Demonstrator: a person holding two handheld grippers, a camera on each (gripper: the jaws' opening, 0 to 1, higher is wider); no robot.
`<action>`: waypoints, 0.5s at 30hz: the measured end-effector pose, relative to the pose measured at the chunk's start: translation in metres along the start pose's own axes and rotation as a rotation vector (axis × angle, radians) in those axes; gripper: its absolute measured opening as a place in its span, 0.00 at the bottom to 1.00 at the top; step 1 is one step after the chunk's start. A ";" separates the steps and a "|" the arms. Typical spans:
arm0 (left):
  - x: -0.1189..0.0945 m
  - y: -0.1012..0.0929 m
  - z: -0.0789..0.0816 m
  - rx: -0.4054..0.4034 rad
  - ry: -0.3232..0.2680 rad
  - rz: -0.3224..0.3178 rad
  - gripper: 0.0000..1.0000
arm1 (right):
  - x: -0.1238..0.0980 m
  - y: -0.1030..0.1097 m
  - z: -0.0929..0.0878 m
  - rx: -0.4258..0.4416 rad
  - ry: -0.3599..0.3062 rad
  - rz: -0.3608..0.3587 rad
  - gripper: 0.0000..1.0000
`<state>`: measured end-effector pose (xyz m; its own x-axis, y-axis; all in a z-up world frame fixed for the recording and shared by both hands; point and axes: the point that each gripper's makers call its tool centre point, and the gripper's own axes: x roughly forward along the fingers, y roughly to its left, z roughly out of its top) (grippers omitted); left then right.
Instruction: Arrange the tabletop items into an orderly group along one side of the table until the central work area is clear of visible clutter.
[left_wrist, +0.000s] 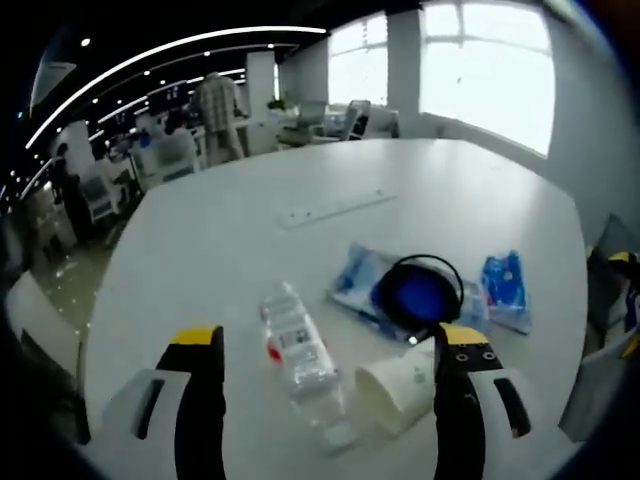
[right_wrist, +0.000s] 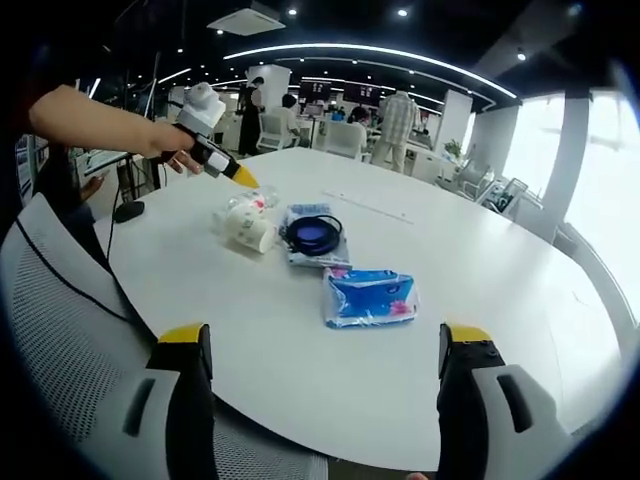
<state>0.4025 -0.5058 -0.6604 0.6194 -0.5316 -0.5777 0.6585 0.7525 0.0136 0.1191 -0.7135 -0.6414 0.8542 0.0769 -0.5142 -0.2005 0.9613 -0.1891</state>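
A: Bottle (left_wrist: 300, 362) lies mid-desk (left_wrist: 200, 260), beside the paper cup (left_wrist: 398, 392); left gripper (left_wrist: 330, 400) fingers apart, empty.

B: Likely light, crushable (probably slippery): grip mid-body. Right gripper (right_wrist: 325, 385) fingers apart too.

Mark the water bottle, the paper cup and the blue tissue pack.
water bottle (left_wrist: 300, 358): left gripper view, on its label.
paper cup (left_wrist: 395, 388): left gripper view, on its side wall.
blue tissue pack (right_wrist: 368, 296): right gripper view, middle of its wrapper.

Clear plastic bottle (left_wrist: 305, 365), matt white paper cup (left_wrist: 397, 387), glossy blue plastic packet (right_wrist: 368, 296), smooth white table (right_wrist: 480, 280).
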 end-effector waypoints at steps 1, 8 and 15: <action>0.001 0.001 0.000 -0.001 0.002 0.003 0.83 | 0.000 0.000 0.000 0.000 0.001 -0.002 0.94; 0.011 0.005 -0.009 -0.008 0.046 -0.002 0.79 | 0.000 -0.001 -0.003 -0.002 0.013 -0.008 0.93; 0.023 0.005 -0.022 -0.028 0.095 -0.009 0.72 | 0.000 -0.003 -0.004 -0.002 0.020 -0.017 0.93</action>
<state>0.4105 -0.5053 -0.6914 0.5690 -0.5002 -0.6527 0.6511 0.7588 -0.0140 0.1176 -0.7175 -0.6439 0.8479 0.0557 -0.5273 -0.1873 0.9618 -0.1995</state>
